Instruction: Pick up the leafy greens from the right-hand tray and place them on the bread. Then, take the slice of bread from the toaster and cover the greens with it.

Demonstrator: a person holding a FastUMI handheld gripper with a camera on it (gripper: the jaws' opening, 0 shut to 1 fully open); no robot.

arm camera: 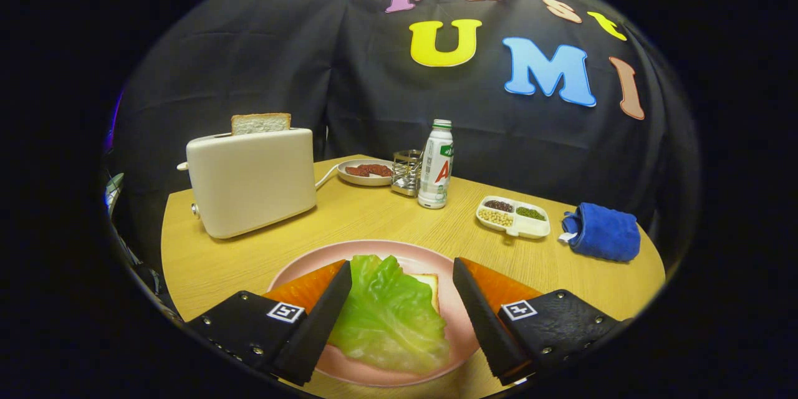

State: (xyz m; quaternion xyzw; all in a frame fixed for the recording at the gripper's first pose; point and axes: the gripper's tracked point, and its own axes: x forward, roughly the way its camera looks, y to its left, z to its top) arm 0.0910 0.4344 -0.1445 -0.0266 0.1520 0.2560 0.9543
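A green leaf (pixel 388 315) lies on a slice of bread (pixel 429 287) on the pink plate (pixel 399 250), covering most of the slice. My gripper (pixel 402 271) is open above the plate, its two orange-and-black fingers (pixel 324 299) standing on either side of the leaf without touching it. Beyond the plate to the left stands a cream toaster (pixel 252 181) with a slice of bread (pixel 260 123) sticking up out of its slot.
On the round wooden table (pixel 561 274) behind the plate: a small plate of dark red food (pixel 368 171), a metal holder (pixel 407 172), a white bottle (pixel 436 165), a divided white tray of beans (pixel 514 216) and a blue cloth (pixel 602 232) at the right.
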